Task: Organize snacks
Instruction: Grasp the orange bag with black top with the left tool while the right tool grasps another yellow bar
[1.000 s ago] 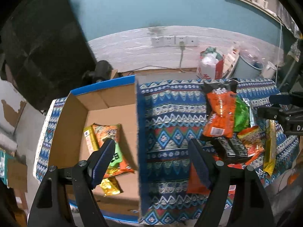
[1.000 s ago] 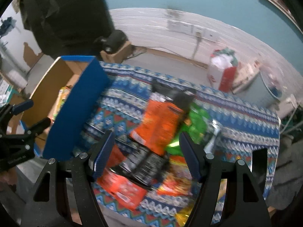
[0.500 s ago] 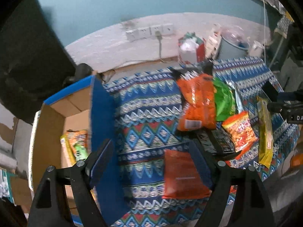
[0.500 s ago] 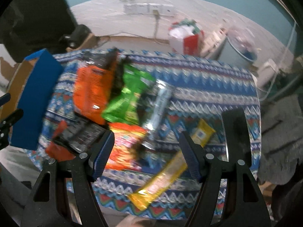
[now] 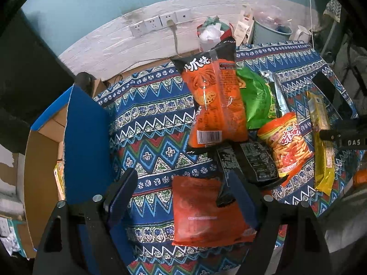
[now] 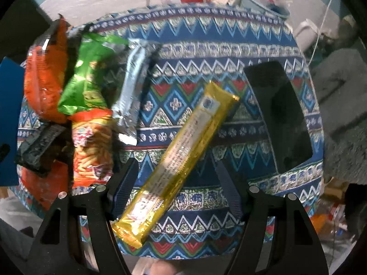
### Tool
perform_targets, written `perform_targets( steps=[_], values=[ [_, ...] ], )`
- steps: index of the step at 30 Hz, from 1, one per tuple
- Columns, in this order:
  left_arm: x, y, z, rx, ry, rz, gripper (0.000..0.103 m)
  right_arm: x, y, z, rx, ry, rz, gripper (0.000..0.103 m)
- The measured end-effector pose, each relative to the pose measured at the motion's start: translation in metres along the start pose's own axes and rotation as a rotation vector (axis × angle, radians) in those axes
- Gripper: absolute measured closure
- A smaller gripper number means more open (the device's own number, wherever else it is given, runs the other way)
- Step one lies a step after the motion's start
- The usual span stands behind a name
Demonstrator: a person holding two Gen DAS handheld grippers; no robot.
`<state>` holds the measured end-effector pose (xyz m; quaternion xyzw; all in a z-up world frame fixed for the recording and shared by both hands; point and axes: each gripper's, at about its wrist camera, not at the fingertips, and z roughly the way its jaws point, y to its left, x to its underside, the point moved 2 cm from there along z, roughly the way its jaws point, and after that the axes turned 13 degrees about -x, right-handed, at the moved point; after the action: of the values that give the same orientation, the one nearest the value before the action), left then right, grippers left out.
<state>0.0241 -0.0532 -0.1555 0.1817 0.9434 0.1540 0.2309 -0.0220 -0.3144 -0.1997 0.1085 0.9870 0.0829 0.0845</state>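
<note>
Snack packs lie on a patterned cloth (image 5: 149, 123). My left gripper (image 5: 183, 183) is open above a flat orange-red pack (image 5: 206, 210), with a black pack (image 5: 254, 162) just beyond. A large orange bag (image 5: 215, 100), a green bag (image 5: 257, 98) and an orange stick-snack bag (image 5: 286, 144) lie further on. My right gripper (image 6: 176, 176) is open over a long yellow pack (image 6: 181, 153), which lies slantwise between its fingers. A silver pack (image 6: 130, 87) lies to the left of it.
An open cardboard box with blue flaps (image 5: 84, 142) stands at the table's left and holds a few packs. A black phone-like slab (image 6: 277, 114) lies at the right. Bags, a bucket and wall sockets (image 5: 160, 21) sit behind the table.
Both grippers have swung right. The left one moved from over the box to over the orange-red pack. The right one moved from the pile to over the yellow pack.
</note>
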Motion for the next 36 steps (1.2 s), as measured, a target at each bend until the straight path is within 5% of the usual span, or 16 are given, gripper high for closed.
perform_targets(
  steps=[8, 17, 24, 36],
  values=[
    [-0.011, -0.002, 0.011, 0.02, 0.03, -0.033, 0.02, 0.001, -0.006, 0.03, -0.011, 0.072, 0.004, 0.035],
    [-0.026, -0.01, 0.026, 0.02, 0.051, -0.031, 0.02, -0.012, 0.0, 0.032, 0.066, 0.053, -0.144, 0.074],
    [-0.043, -0.014, 0.039, 0.051, 0.073, -0.072, 0.02, -0.041, -0.001, 0.032, 0.113, 0.011, -0.236, 0.075],
    [-0.072, -0.019, 0.067, 0.188, 0.138, -0.231, 0.016, -0.083, -0.019, 0.036, 0.046, -0.045, -0.237, 0.075]
  ],
)
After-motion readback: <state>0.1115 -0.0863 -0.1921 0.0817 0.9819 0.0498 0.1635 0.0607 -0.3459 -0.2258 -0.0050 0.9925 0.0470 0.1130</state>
